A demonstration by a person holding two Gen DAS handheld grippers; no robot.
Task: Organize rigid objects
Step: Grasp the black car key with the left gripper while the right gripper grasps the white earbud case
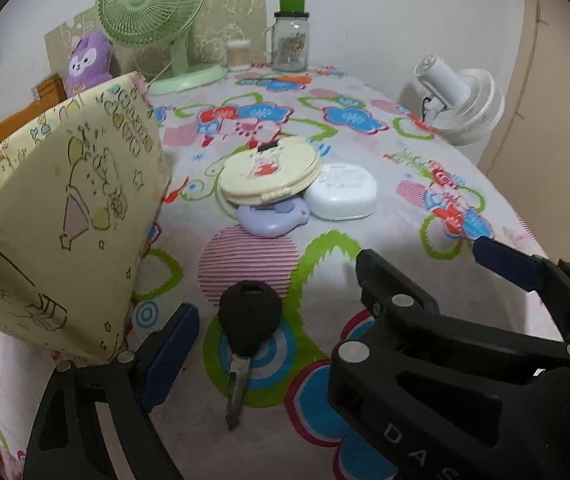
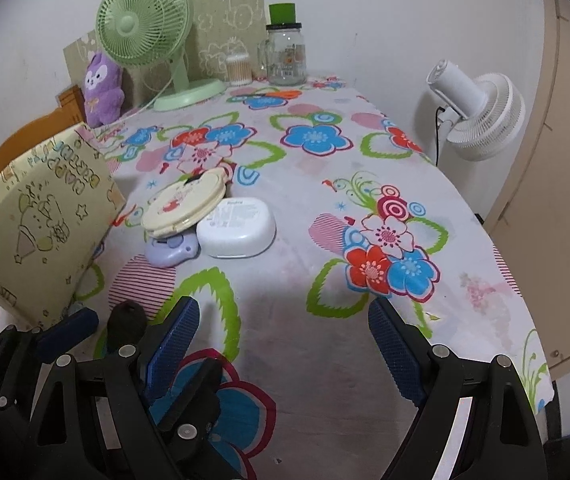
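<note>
Floral tablecloth (image 1: 365, 216), black key (image 1: 245, 332) between spread left jaws.

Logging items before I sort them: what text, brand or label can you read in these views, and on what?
"Redmi": top of the white case, right wrist view; the fine print beneath it is too small to read.
"DAS": on the black gripper body, left wrist view, cut off by the frame edge.
Colourful lettering on the yellow cartoon box: distorted, not readable.
Label on the glass jar: too blurred.
Cream round compact: picture only, no legible words.
</note>
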